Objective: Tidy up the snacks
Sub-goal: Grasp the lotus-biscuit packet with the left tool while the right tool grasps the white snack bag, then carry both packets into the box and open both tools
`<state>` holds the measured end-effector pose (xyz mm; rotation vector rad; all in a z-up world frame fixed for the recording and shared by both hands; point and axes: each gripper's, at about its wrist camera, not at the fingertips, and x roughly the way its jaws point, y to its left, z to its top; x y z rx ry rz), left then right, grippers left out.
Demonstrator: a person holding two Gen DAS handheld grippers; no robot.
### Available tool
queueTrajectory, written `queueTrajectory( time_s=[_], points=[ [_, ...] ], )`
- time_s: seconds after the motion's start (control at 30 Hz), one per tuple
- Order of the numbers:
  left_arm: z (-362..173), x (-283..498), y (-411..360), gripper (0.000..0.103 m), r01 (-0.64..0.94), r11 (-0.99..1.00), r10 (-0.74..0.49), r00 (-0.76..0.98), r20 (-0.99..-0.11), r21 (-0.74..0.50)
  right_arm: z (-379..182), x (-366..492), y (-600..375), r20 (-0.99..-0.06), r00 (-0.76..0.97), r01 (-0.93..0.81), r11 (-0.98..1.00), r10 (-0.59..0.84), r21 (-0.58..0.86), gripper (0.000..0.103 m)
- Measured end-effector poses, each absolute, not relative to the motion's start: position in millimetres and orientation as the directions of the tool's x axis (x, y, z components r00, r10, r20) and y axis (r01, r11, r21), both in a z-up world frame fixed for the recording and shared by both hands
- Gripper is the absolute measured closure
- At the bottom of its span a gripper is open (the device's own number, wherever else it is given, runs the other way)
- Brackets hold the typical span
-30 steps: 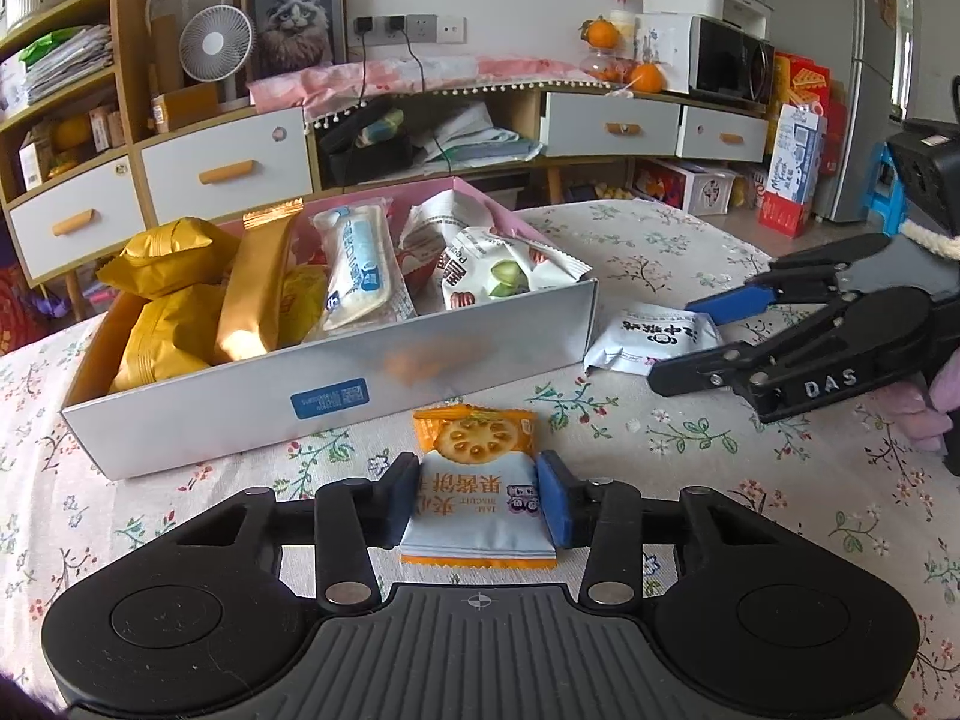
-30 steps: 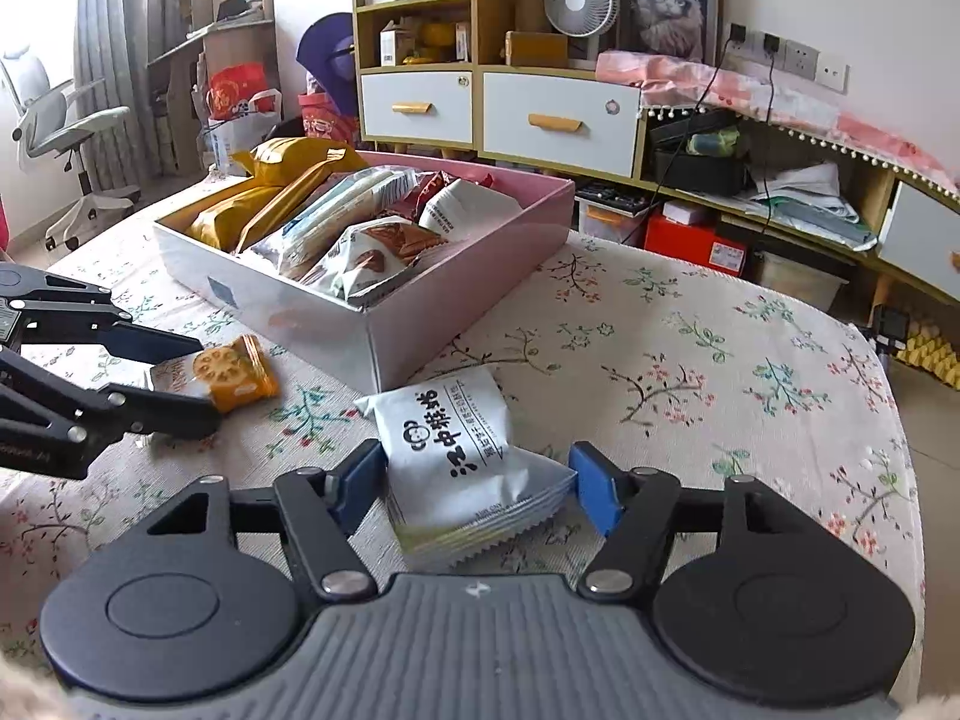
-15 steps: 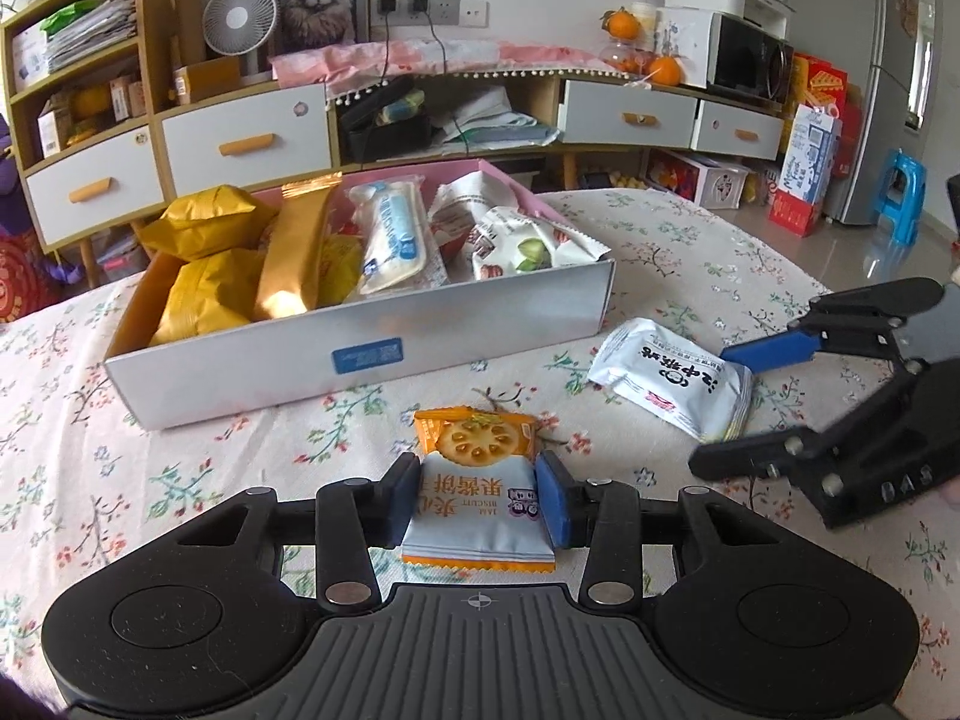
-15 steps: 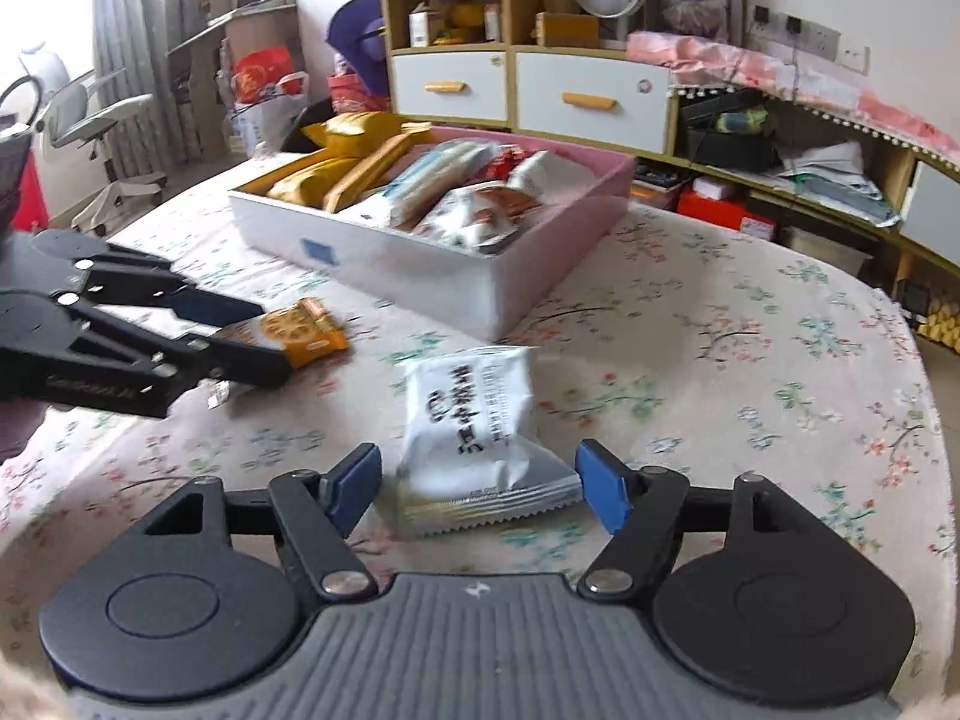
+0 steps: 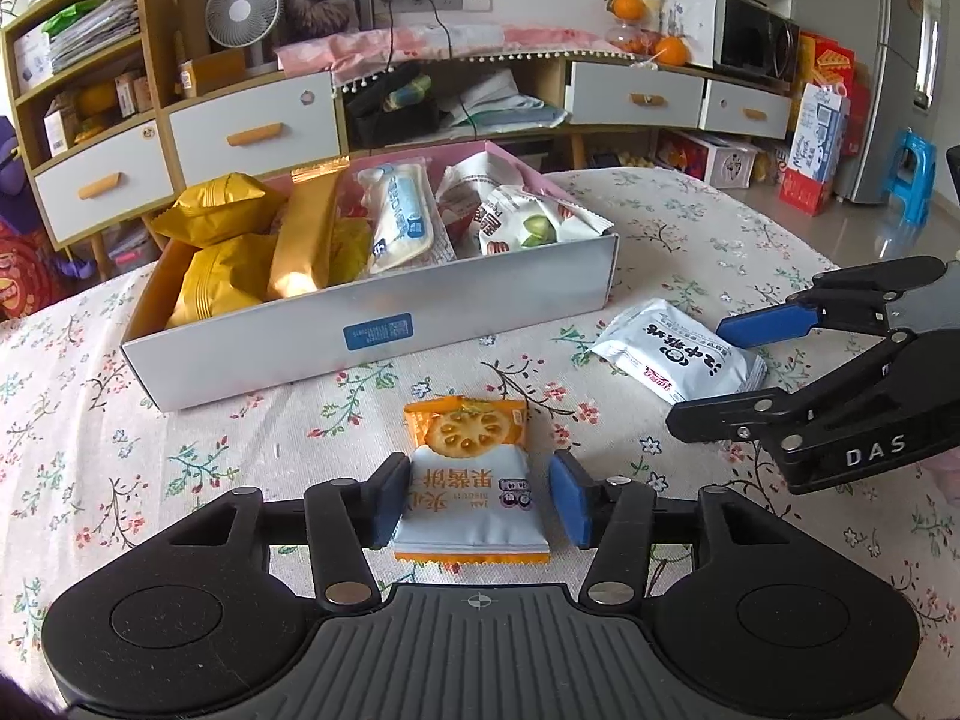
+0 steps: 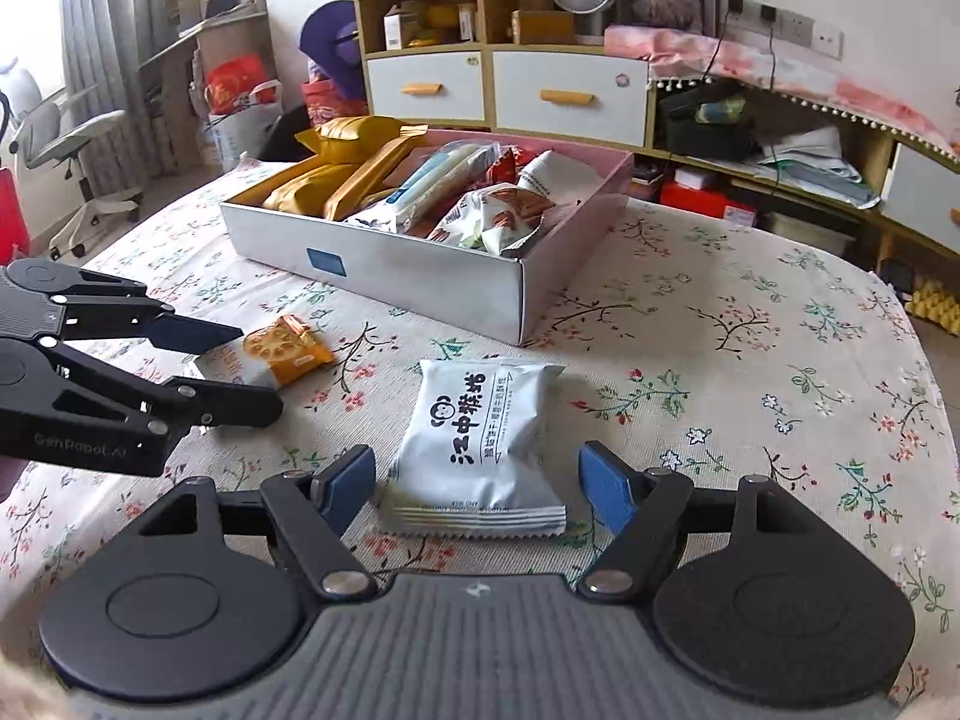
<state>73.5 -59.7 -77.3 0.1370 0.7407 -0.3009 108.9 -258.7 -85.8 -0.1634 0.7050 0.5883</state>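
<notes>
An orange and white biscuit packet (image 5: 471,483) lies on the floral tablecloth between the fingers of my left gripper (image 5: 480,501), which is open around it with a small gap on the right side. It also shows in the right wrist view (image 6: 273,357). A white snack packet with black characters (image 6: 477,441) lies flat between the wide-open fingers of my right gripper (image 6: 477,489), untouched; it also shows in the left wrist view (image 5: 678,351). A shallow silver and pink box (image 5: 384,330) holding several snack packets stands behind both.
The round table's floral cloth (image 6: 750,360) extends to the right of the box. Cabinets with white drawers (image 5: 252,132), shelves, a fan and a microwave stand beyond the table. An office chair (image 6: 66,138) stands far left in the right wrist view.
Both grippers have pulled back from the box. The left gripper, shut on the biscuit packet before, has opened slightly. The white packet now lies flat between the right gripper's open fingers.
</notes>
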Motion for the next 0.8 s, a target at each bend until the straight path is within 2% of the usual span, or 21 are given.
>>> queueTrajectory(
  time_s=[0.1, 0.2, 0.3, 0.4, 0.53, 0.57, 0.8],
  points=[
    [-77, 75, -60, 0.053, 0.308, 0.951, -0.215, 0.692, -0.689, 0.013, -87, 107, -256, -0.649, 0.622, -0.551, 0.834, 0.439, 0.036, 0.033],
    [-76, 76, -61, 0.053, 0.3, 0.954, -0.207, 0.686, -0.698, 0.012, -88, 106, -253, -0.643, 0.635, -0.543, 0.839, 0.429, 0.023, 0.038],
    [-75, 77, -61, 0.056, 0.296, 0.955, -0.206, 0.678, -0.706, 0.006, -86, 105, -251, -0.64, 0.641, -0.538, 0.843, 0.424, 0.019, 0.05],
    [-73, 77, -61, 0.064, 0.289, 0.957, -0.197, 0.675, -0.711, 0.009, -85, 104, -246, -0.642, 0.648, -0.53, 0.848, 0.41, 0.007, 0.052],
    [-71, 76, -58, 0.067, 0.289, 0.957, -0.204, 0.663, -0.721, -0.006, -82, 104, -245, -0.652, 0.643, -0.525, 0.851, 0.402, 0.007, 0.056],
    [-70, 76, -57, 0.067, 0.29, 0.957, -0.208, 0.659, -0.723, -0.011, -81, 105, -245, -0.655, 0.642, -0.52, 0.854, 0.398, 0.009, 0.061],
    [-66, 72, -52, 0.067, 0.288, 0.957, -0.222, 0.638, -0.737, -0.038, -75, 106, -246, -0.679, 0.624, -0.484, 0.874, 0.387, 0.053, 0.063]
  ],
)
